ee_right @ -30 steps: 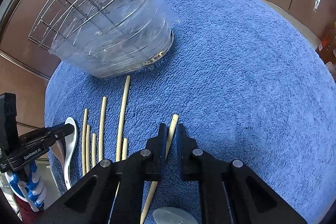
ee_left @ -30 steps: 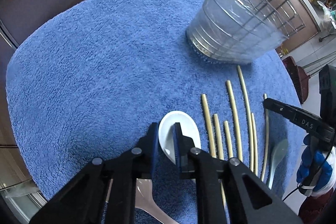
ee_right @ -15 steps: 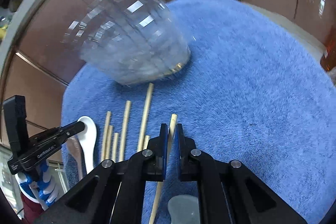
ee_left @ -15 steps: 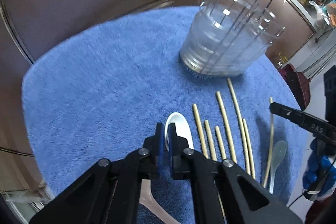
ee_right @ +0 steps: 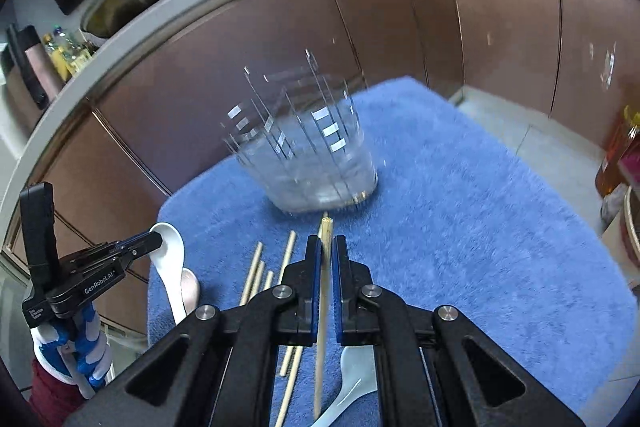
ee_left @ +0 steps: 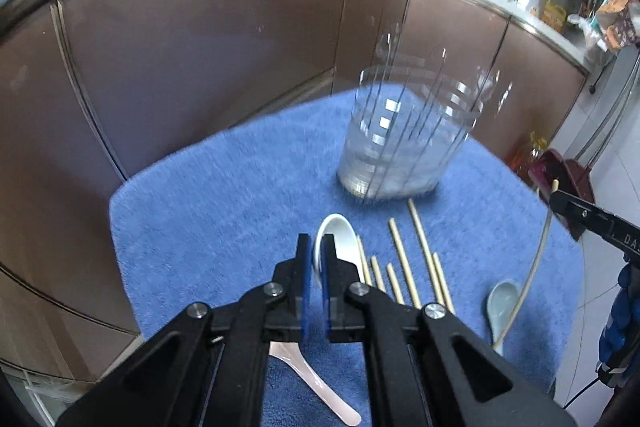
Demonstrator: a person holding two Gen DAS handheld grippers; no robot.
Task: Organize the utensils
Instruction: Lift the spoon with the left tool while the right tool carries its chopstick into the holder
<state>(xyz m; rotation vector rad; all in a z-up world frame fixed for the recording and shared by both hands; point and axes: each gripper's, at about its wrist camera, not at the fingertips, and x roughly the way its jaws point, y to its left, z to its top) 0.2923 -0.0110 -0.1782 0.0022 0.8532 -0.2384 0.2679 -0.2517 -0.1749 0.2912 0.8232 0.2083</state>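
Two tongs, both pinched nearly shut, each with a catch. Left tongs (ee_left: 315,247) clamped on the rim of a white spoon (ee_left: 340,231), bowl standing on edge between the blue pads, handle hanging down below in the right wrist view. Right tongs (ee_right: 327,251) closed on a single chopstick (ee_right: 325,267), gripped near its upper end, tip poking just past the pads, the long rest slanting down under the jaws.

Below both, a blue towel (ee_left: 220,207) spread over the table. Toward its far side, a wire basket (ee_left: 400,147) with a clear liner, upright, blurred. Between basket and tongs, several loose chopsticks (ee_left: 404,259) lying roughly side by side on the towel. Just right of them, a pale grey spoon (ee_left: 505,301), bowl up. Under the left tongs, a pinkish spoon (ee_left: 316,383) flat on the cloth. Behind the table, brown cabinets (ee_left: 200,47) under a counter. Blue-and-white glove (ee_right: 72,339) on the hand with the left tongs.
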